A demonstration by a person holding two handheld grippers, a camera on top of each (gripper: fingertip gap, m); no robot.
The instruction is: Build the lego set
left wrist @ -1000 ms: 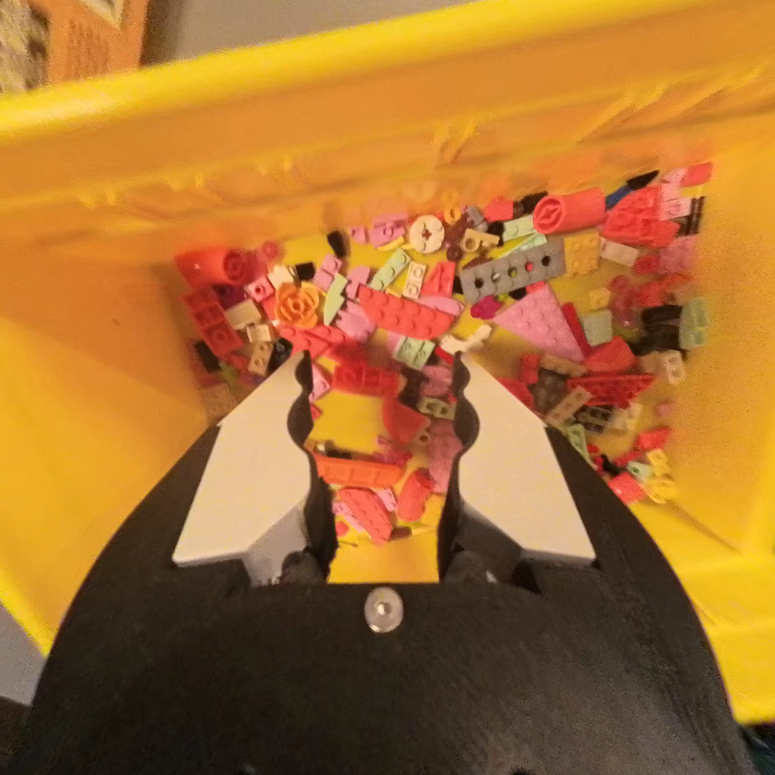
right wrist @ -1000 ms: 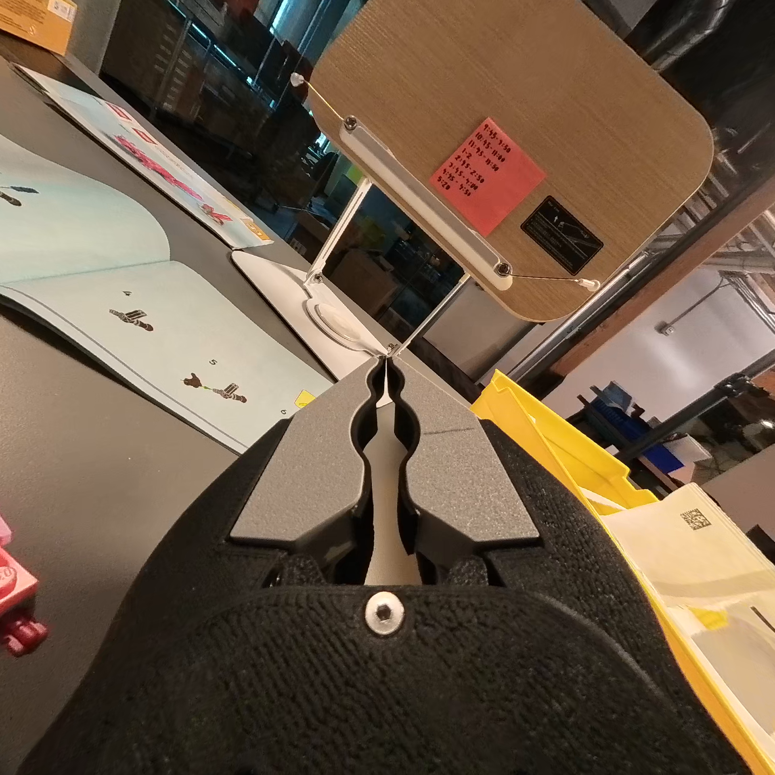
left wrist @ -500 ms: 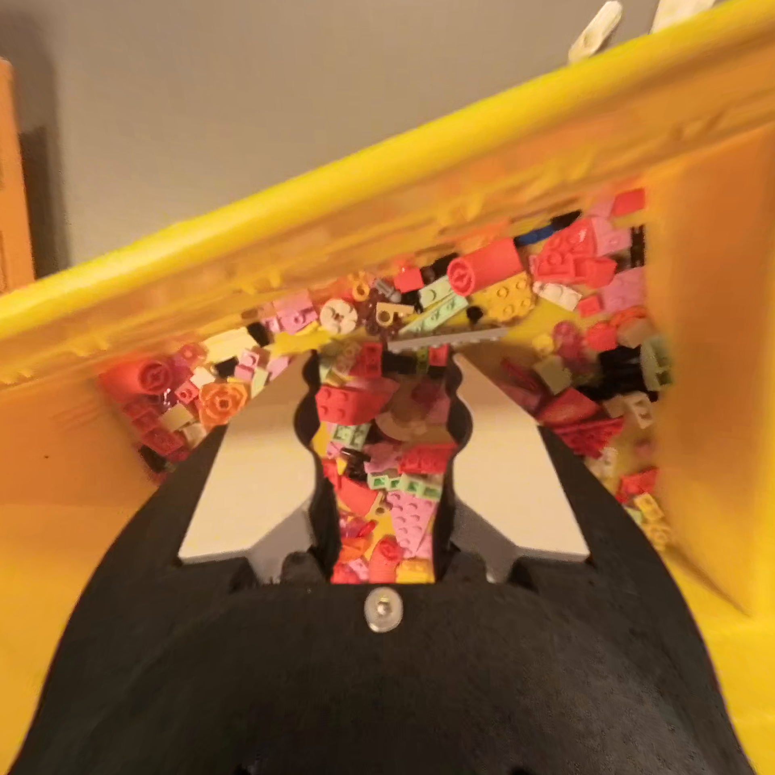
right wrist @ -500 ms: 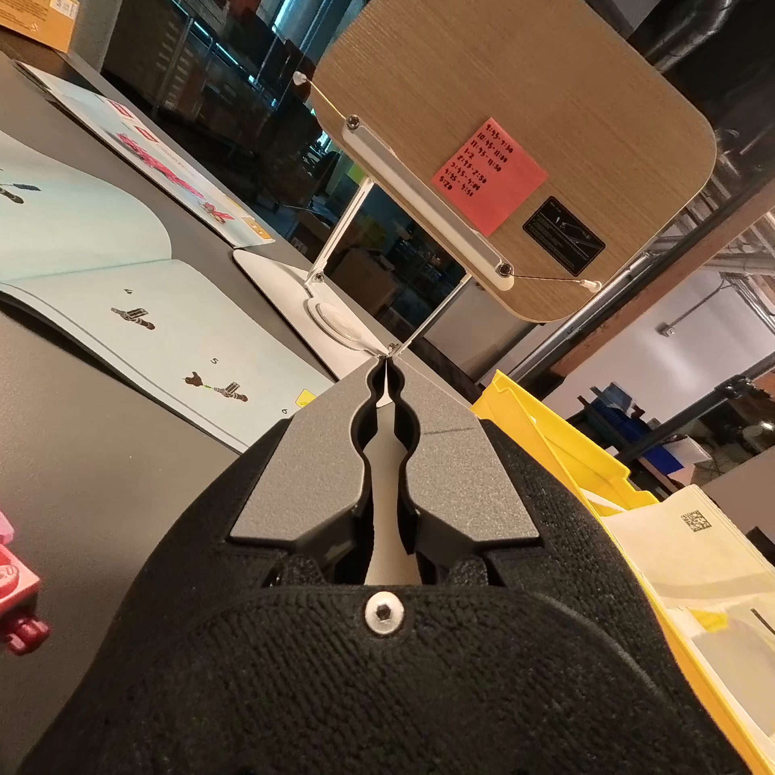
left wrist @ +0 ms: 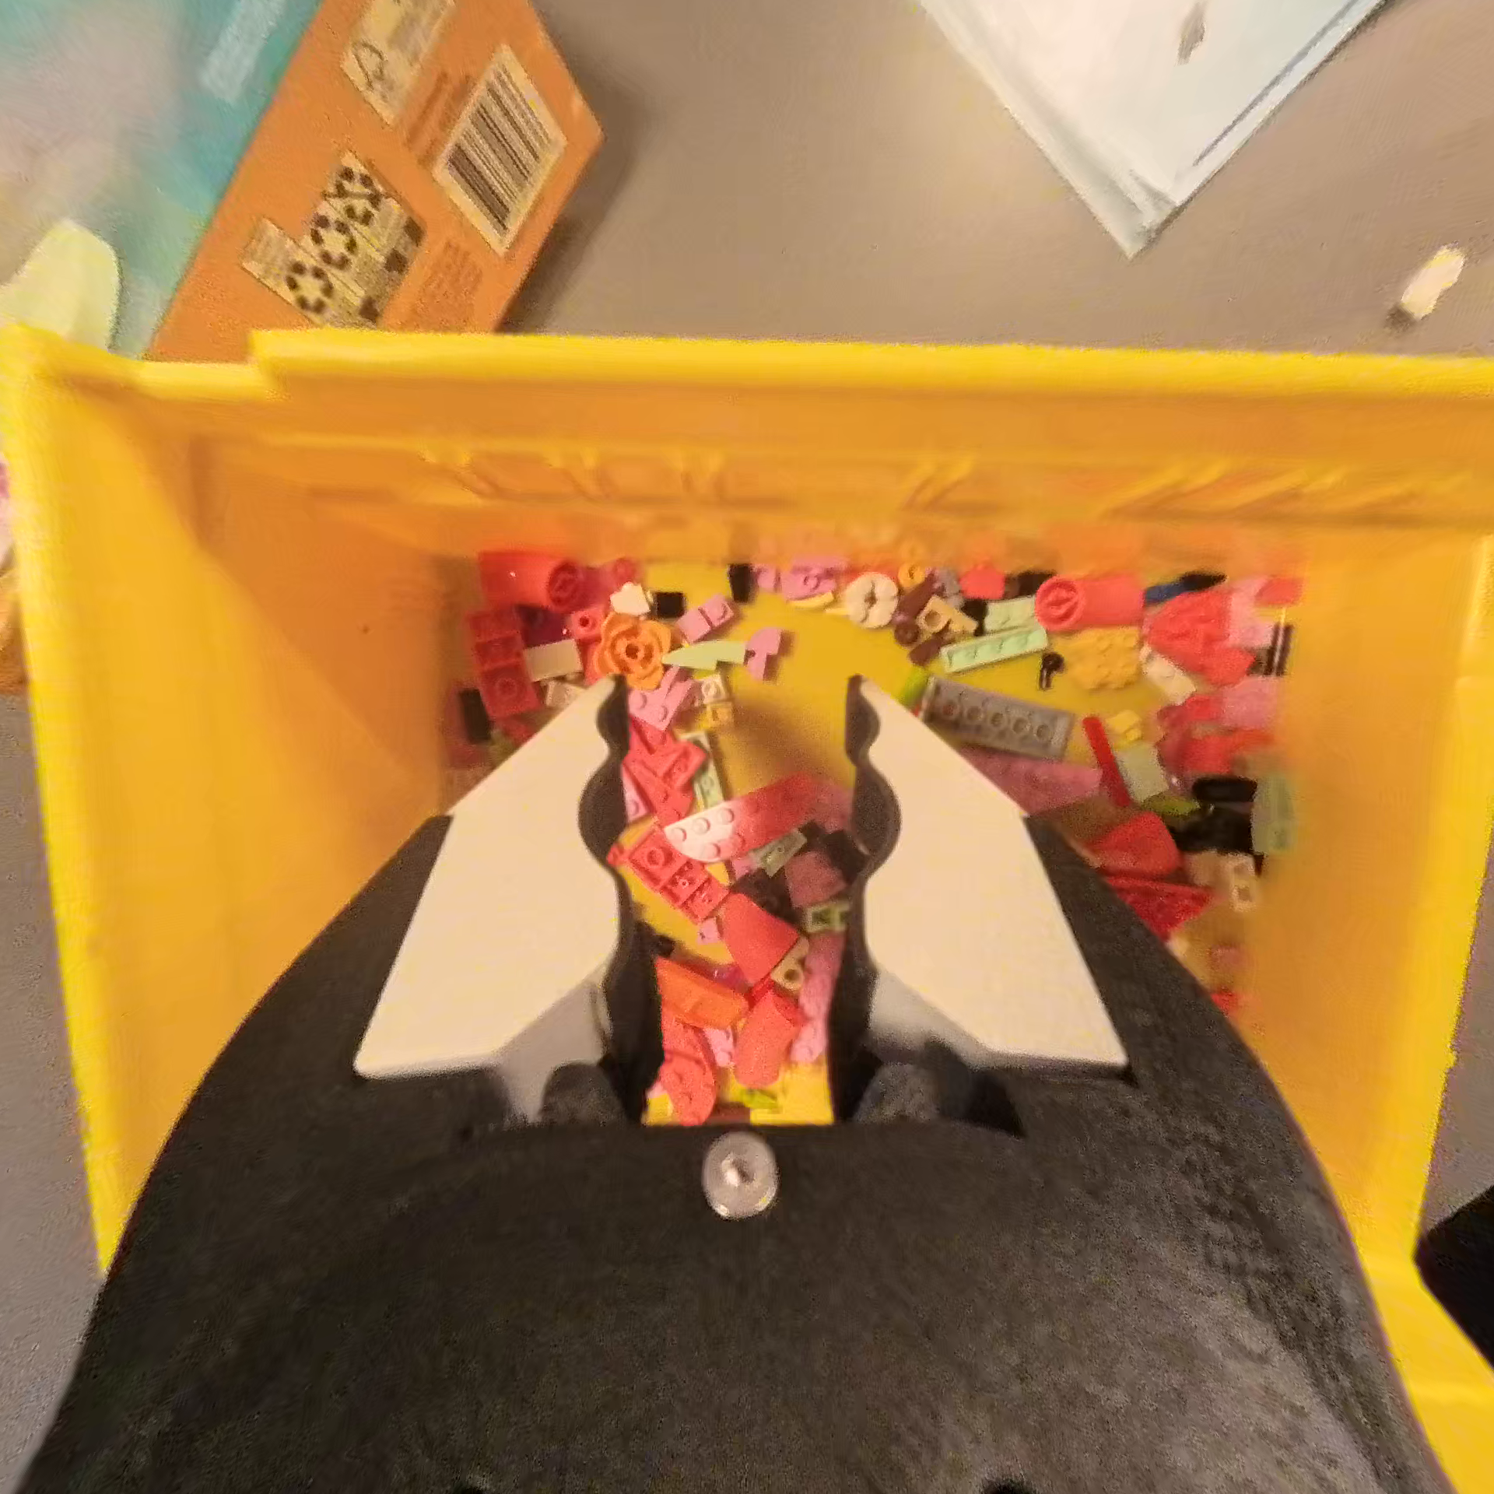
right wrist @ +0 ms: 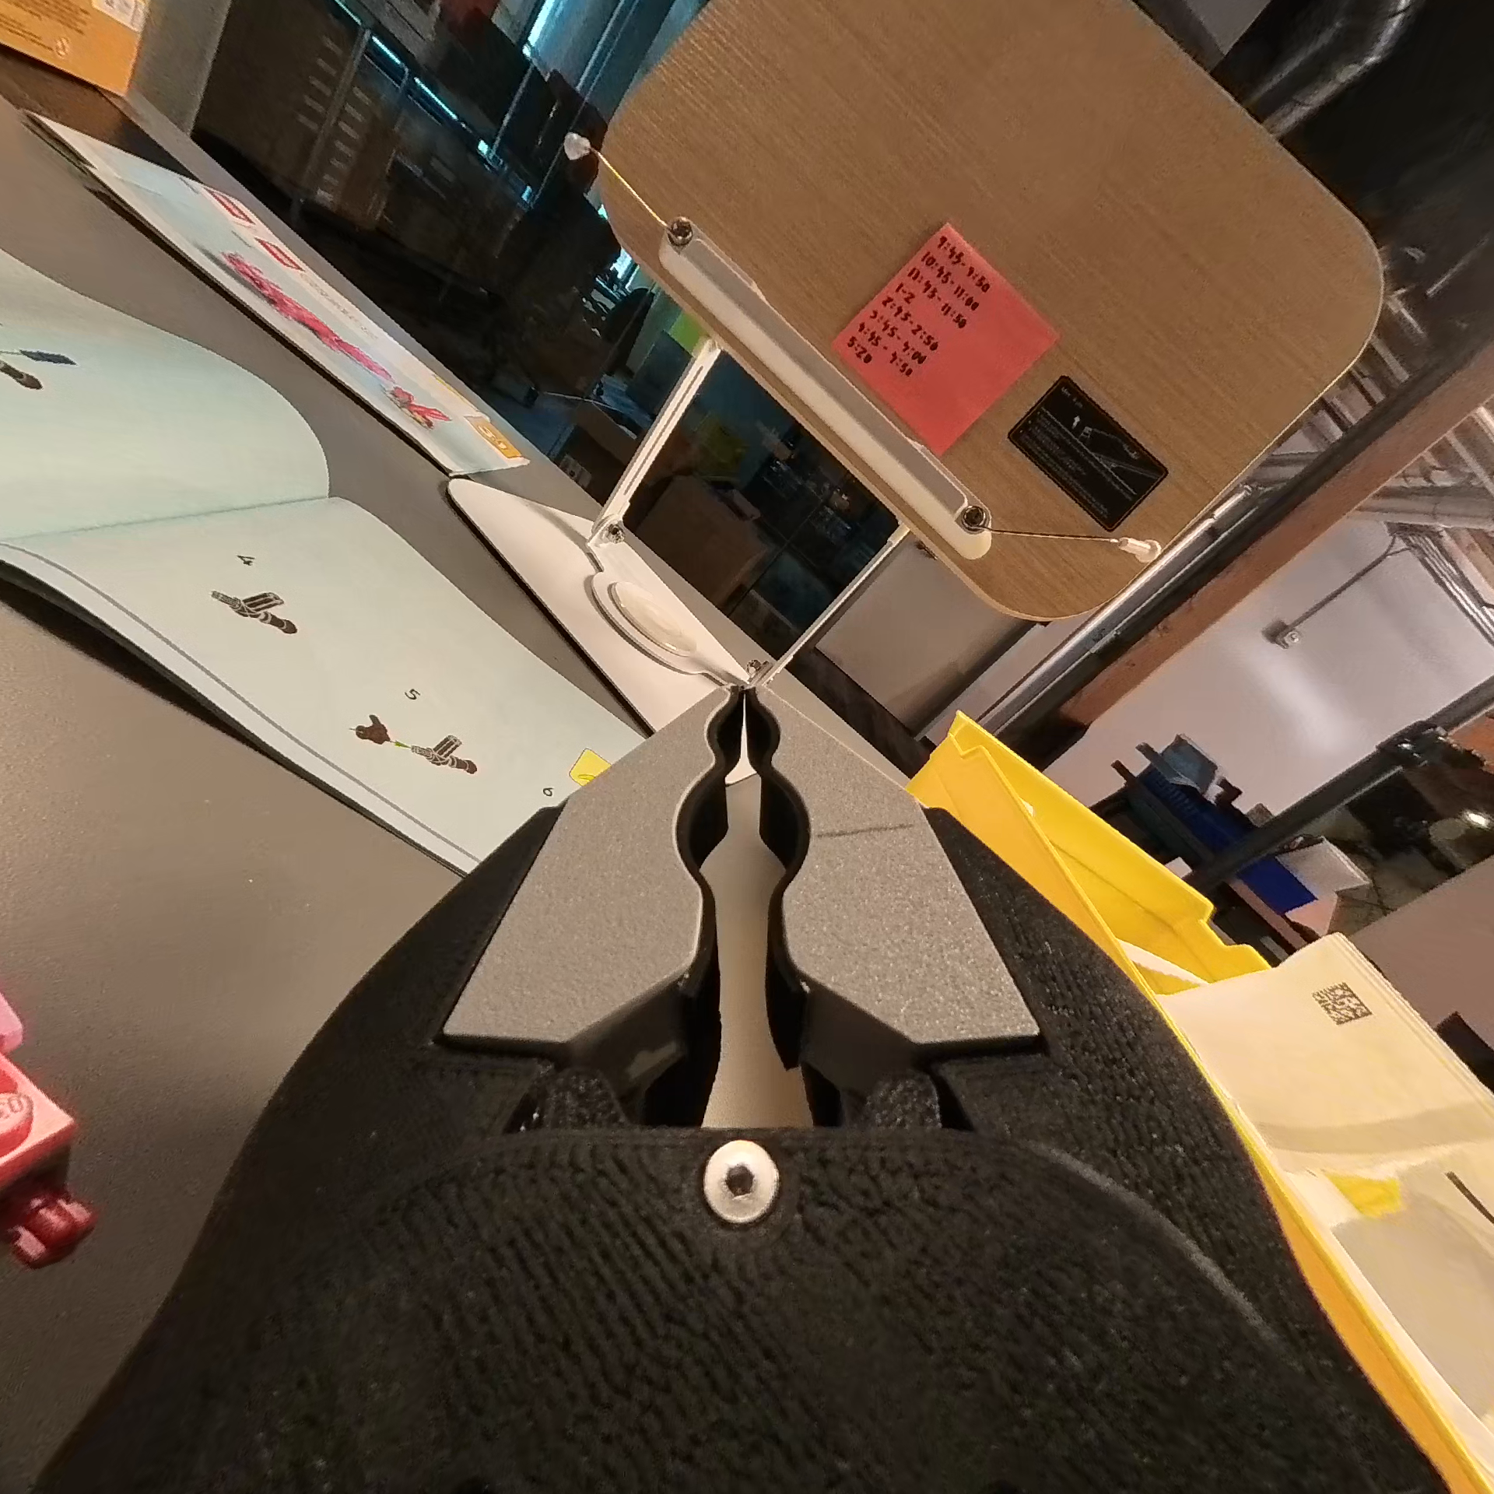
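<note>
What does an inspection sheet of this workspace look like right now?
Surface: dark grey table.
Job's things: yellow bin holding loose toy bricks, mostly red and pink.
Clutter: open instruction booklet, orange box, pink brick model, paper bags.
Grippers: left tool open above the bricks, gripping nothing; right tool shut, empty.
Cables: nothing seen.
Surroundings: wooden lamp panel, shelving behind.

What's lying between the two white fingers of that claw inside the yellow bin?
Left wrist view: loose toy bricks and bare bin floor; the left claw grips nothing.
</note>
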